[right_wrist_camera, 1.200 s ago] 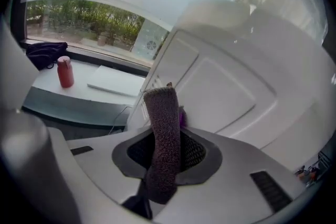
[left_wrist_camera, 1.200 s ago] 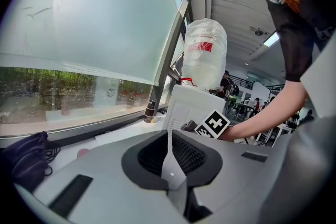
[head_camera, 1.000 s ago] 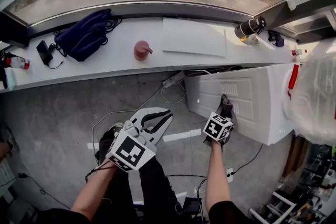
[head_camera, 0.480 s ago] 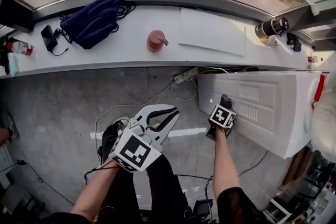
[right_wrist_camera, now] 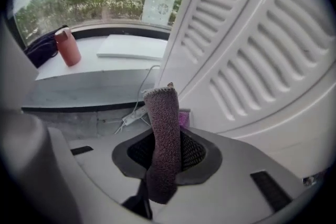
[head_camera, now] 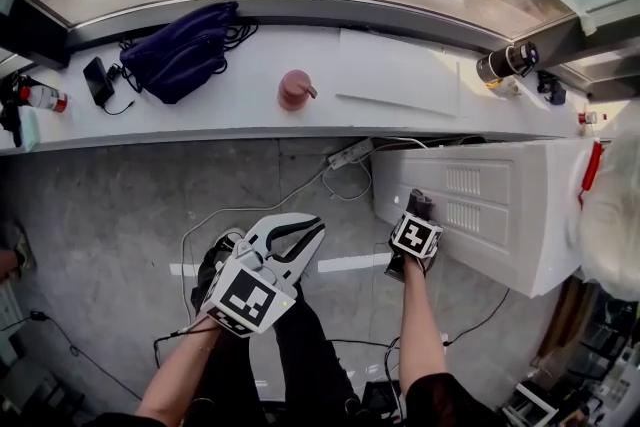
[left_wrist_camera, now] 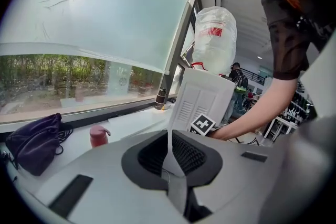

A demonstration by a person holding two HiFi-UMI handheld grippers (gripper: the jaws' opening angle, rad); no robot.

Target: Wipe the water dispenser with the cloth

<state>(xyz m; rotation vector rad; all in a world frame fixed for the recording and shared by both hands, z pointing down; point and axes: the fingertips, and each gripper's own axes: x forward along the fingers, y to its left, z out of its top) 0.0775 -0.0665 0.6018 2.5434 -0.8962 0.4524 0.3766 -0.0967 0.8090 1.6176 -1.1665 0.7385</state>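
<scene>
1. Here the right tongs (head_camera: 417,218) are clamped on a dark knitted cloth (right_wrist_camera: 161,113). The strip stands up between the jaws, its long axis running along them and its free end past the tips
2. The water dispenser (head_camera: 500,200) lies just ahead and to the right of those tongs. The cloth's end sits against, or only just off, its white side panel, beside the two blocks of louvres (right_wrist_camera: 252,55); actual contact cannot be confirmed
3. The left tongs (head_camera: 300,237) hang well apart from the dispenser, over the floor in front of the person's legs, jaws a little parted with nothing between them. The right hand is plainly the nearer, and the wiping looks to be its work alone
4. The likely next stroke would carry the cloth along the panel's length, and the raised louvre ribs could catch the knit
5. The panel is smooth, hard plastic, and a large clear water jug (left_wrist_camera: 215,34) sits on top of the dispenser
6. Behind runs a white window bench (head_camera: 240,120). It holds a purple bag (head_camera: 180,50), a pink cup (head_camera: 296,88), a phone (head_camera: 98,80), a white board (head_camera: 400,75) and a dark flask (head_camera: 505,62)
7. Below it, a power strip (head_camera: 345,153) and loose cables trail over the grey floor (head_camera: 100,215) close to the dispenser's foot
</scene>
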